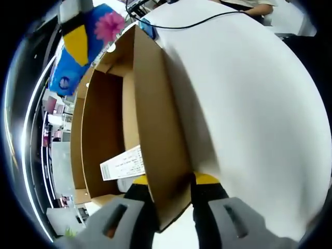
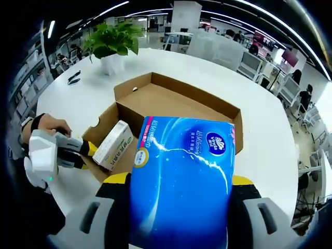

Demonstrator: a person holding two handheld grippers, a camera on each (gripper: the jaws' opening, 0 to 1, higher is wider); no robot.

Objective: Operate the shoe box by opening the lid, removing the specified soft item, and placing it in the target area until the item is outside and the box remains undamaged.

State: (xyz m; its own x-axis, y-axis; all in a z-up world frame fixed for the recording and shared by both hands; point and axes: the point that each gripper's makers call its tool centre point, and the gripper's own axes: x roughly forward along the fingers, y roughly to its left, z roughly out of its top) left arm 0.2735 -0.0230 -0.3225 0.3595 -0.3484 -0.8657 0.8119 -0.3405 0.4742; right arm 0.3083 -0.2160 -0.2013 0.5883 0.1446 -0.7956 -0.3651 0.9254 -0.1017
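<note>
— Off to the left of the right tongs (image 2: pixel 179 181), what do you see?

— The left tongs (image 2: pixel 91 154), held in a person's hand (image 2: pixel 47 124), their yellow tips clamped on the near-left wall of the open shoe box (image 2: pixel 179 101). Just beyond those tips a small white carton (image 2: pixel 113 144) lies inside the box, leaning on that wall.

— And from the left tongs' own camera?

— The left tongs (image 1: pixel 174 182) are closed on a cardboard wall (image 1: pixel 155 129) of the box, one yellow tip on each face of it. To their left the brown inside of the box opens up, with a white printed label (image 1: pixel 123 164) near the tips (the small carton's face, as far as I can tell). Far ahead and to the left a blue pack (image 1: pixel 85 46) with a pink flower print hangs above the box, and yellow tips of the other tongs grip it. To the right of the wall the white table (image 1: pixel 249 104) spreads out, with a black cable (image 1: pixel 207 21) across its far part.

— Where is the soft item?

— Between the jaws of the right tongs: the blue tissue pack (image 2: pixel 181 181) is gripped there, a yellow tip on each side, held over the near edge of the box and clear of its floor.

— Farther right?

— White table (image 2: pixel 259 135) beyond the box; a potted plant (image 2: pixel 111 44) stands far ahead to the left.
</note>
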